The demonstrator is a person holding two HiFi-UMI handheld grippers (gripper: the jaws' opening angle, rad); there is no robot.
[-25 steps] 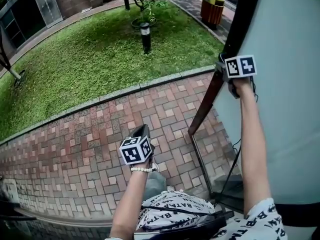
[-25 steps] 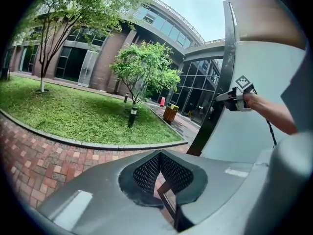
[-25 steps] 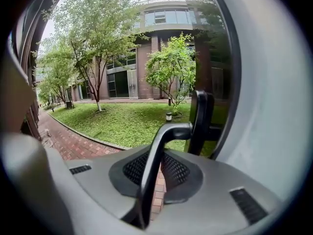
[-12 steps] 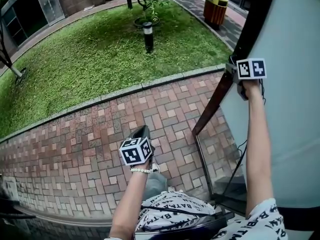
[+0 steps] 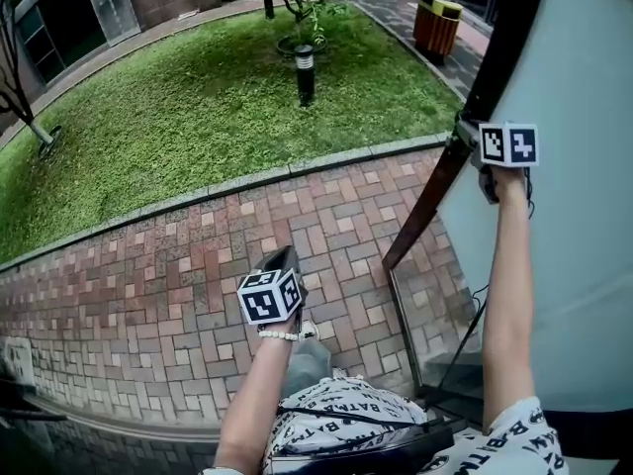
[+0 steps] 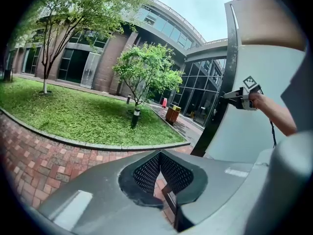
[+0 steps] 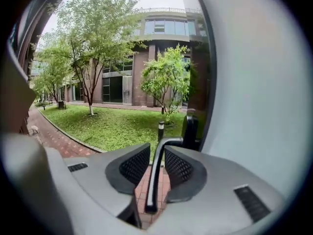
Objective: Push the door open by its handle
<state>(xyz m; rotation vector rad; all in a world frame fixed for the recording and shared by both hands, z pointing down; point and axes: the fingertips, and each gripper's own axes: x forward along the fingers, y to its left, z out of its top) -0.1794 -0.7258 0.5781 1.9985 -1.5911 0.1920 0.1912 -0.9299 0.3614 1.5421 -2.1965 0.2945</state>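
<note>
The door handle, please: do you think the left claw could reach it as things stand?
Probably not yet: the left claw hangs low over the brick paving, apart from the door handle, and the right claw, jaws opening, straddles that handle.

We see red-brown herringbone paving, a green lawn, a pale grey door with black frame, an orange bin.
</note>
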